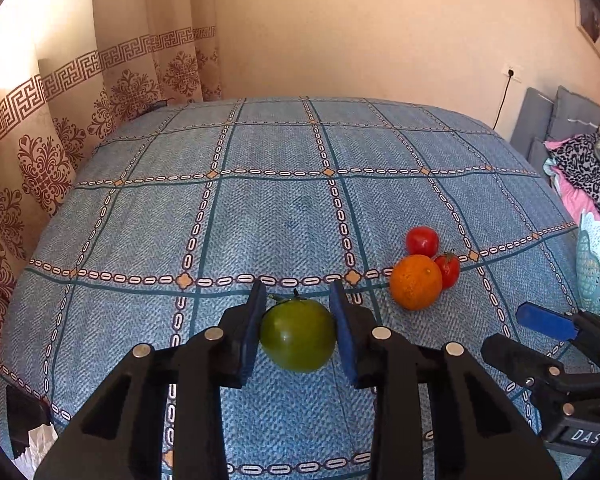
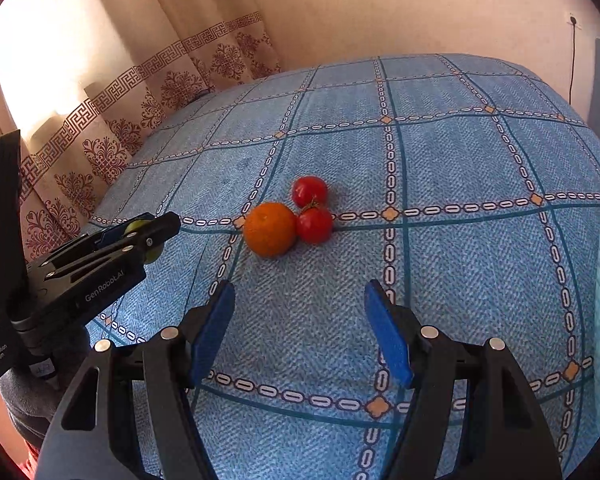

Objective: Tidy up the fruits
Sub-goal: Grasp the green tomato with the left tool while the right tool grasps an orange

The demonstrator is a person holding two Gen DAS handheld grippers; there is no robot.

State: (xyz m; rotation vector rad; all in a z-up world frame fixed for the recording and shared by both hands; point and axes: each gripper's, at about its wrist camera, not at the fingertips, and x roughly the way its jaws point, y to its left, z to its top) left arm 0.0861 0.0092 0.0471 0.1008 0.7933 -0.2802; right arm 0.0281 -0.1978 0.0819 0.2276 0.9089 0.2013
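Over the blue checked bedspread [image 1: 284, 208], left tongs [image 1: 298, 300] tilt down pinching a green fruit [image 1: 298, 336]; right tongs [image 2: 300, 292] tilt down, spread.

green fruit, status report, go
Left gripper shut on green fruit. Right gripper open, empty. Orange, two tomatoes on bedspread, path clear.

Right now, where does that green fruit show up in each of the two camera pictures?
Left wrist view: the green fruit sits low in the middle, clamped between the left gripper pads.
Right wrist view: only a sliver of it peeks out at the left edge, behind that gripper's fingers.
Shared landmark: the orange beside two red tomatoes on the blue bedspread.
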